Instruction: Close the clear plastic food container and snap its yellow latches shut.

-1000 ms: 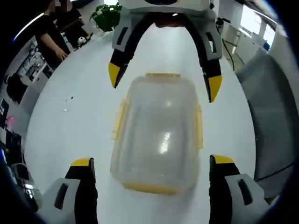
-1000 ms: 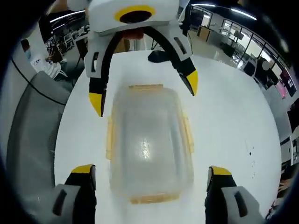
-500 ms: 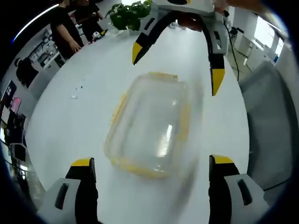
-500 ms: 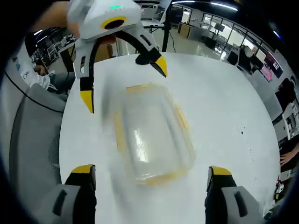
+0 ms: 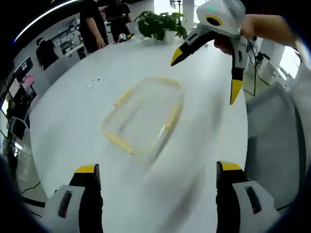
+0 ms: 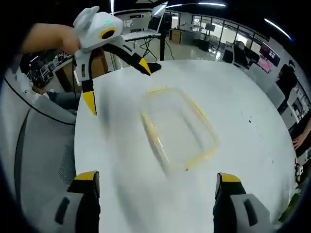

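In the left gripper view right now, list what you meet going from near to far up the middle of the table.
Clear plastic food container → right gripper → potted plant

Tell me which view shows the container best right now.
Left gripper view, narrowly: the container lies mid-table, its yellow rim traceable all round, though blurred. The right gripper view shows it too, more smeared, with its near edge fading into the table. Latch state can't be told from either.
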